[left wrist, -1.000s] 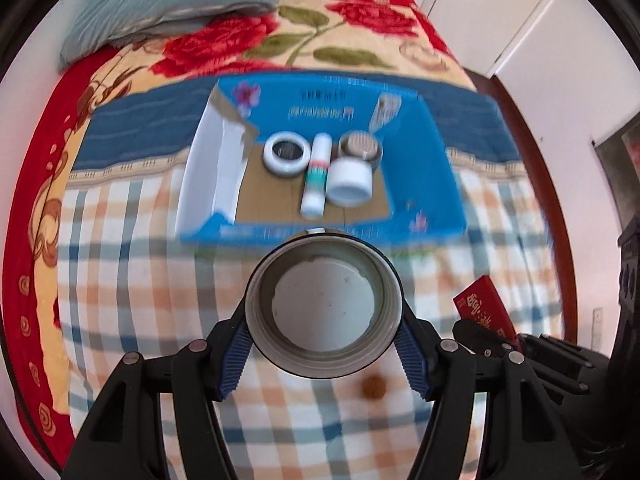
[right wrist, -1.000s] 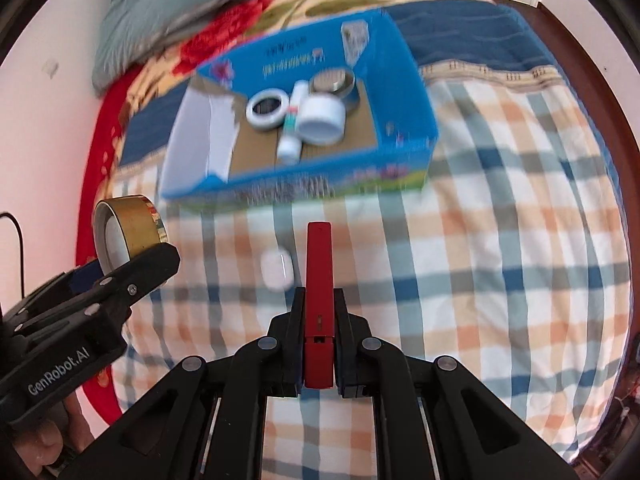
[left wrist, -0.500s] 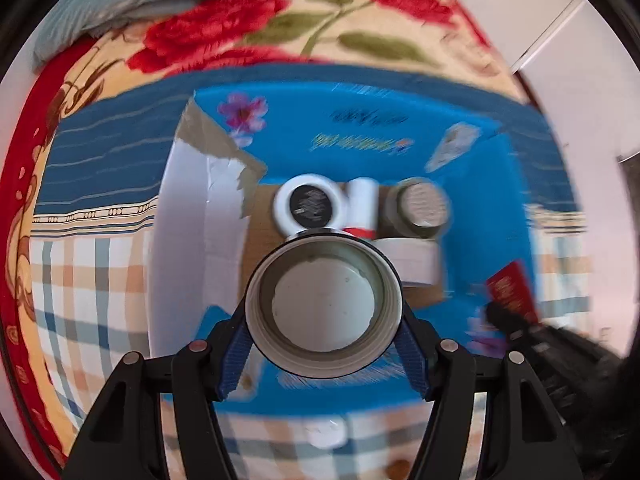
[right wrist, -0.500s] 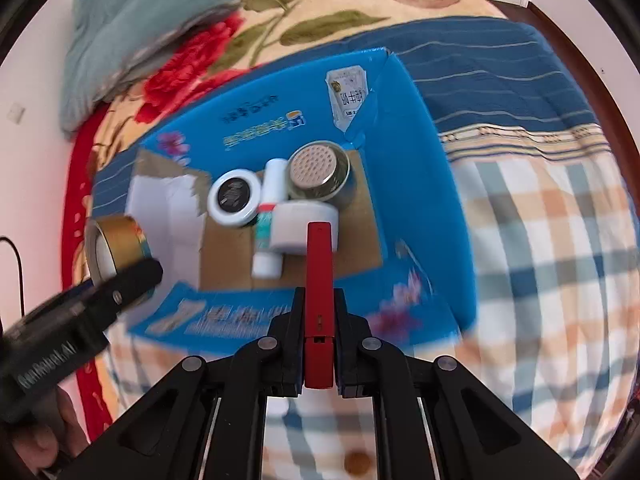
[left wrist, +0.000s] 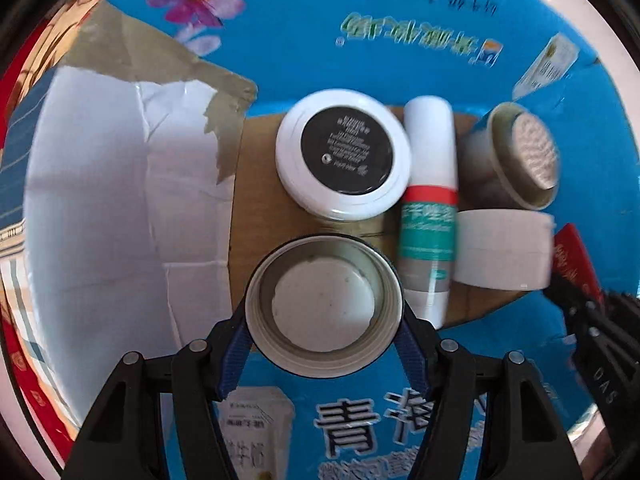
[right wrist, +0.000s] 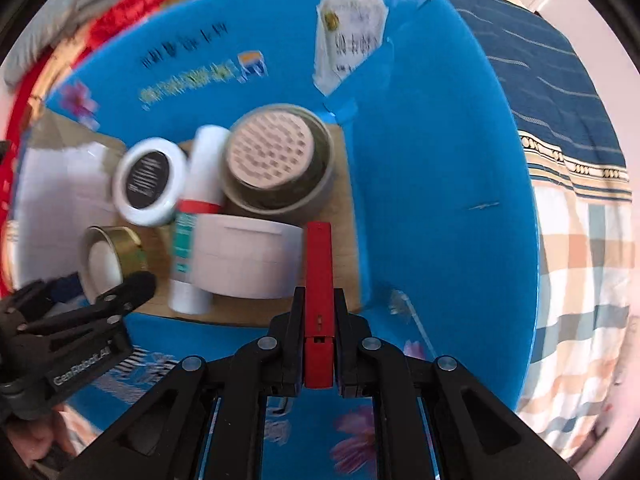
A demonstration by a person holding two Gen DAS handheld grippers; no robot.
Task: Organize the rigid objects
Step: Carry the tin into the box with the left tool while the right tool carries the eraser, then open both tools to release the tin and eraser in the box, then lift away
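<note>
My left gripper point(left wrist: 323, 312) is shut on a round gold-sided tin point(left wrist: 324, 304), its open end facing the camera; the tin point(right wrist: 108, 256) hangs low over the left part of the box floor. My right gripper point(right wrist: 319, 294) is shut on a thin red box point(right wrist: 319, 280), which points down at the cardboard floor beside a white jar lying on its side point(right wrist: 244, 256). The open blue box point(left wrist: 304, 40) also holds a white jar with a black label point(left wrist: 344, 154), a white tube with red and green bands point(left wrist: 430, 208) and a grey pot with a perforated top point(left wrist: 516, 156).
A torn white flap point(left wrist: 112, 200) lines the box's left side. The high blue wall point(right wrist: 440, 160) stands to the right of the red box. Checked bedding point(right wrist: 580, 280) lies outside the box on the right. A person's hand point(right wrist: 32, 440) holds the left gripper.
Both grippers have come forward and down from over the checked bedding to low inside the blue box, still holding the tin and the red box. The items in the box look much nearer.
</note>
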